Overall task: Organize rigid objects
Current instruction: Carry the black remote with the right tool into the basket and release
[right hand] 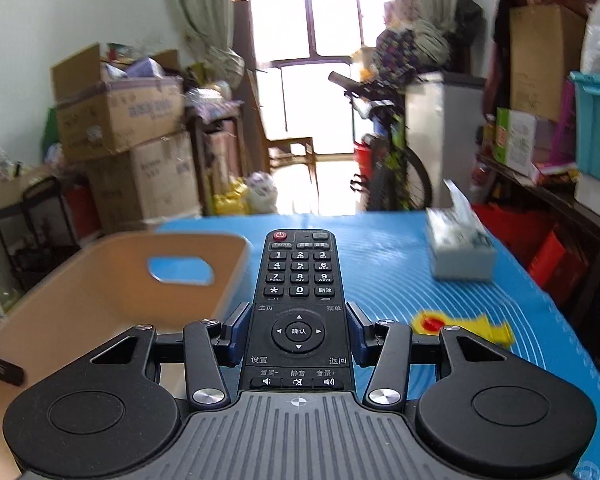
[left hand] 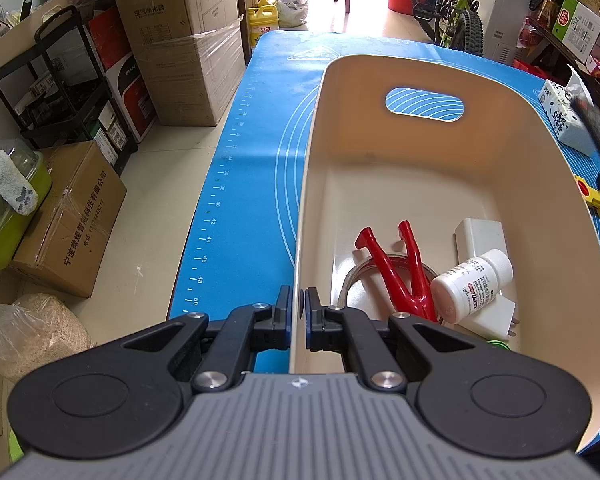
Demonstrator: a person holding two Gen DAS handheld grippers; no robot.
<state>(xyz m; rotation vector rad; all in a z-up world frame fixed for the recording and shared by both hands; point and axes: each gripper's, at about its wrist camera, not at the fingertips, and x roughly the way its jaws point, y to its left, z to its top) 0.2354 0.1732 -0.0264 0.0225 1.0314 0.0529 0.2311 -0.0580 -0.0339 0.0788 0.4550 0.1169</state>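
Note:
A cream plastic bin point(left hand: 420, 152) stands on the blue mat point(left hand: 260, 128). My left gripper point(left hand: 299, 300) is shut on the bin's near left wall, one finger on each side. Inside the bin lie a red clamp point(left hand: 404, 272), a white pill bottle point(left hand: 472, 284), a white charger point(left hand: 480, 236) and a tape roll point(left hand: 356, 276). My right gripper point(right hand: 298, 316) is shut on a black remote control point(right hand: 300, 272), which it holds above the mat point(right hand: 380, 264) with the buttons facing up. The bin point(right hand: 112, 292) is to its left.
A yellow utility knife point(right hand: 480, 328) lies on the mat right of the bin, and a tissue pack point(right hand: 460, 248) sits farther back. The yellow knife point(left hand: 598, 196) and tissue pack point(left hand: 564, 116) also show beyond the bin's right wall. Cardboard boxes point(left hand: 180, 40), a bicycle point(left hand: 456, 8) and shelves surround the table.

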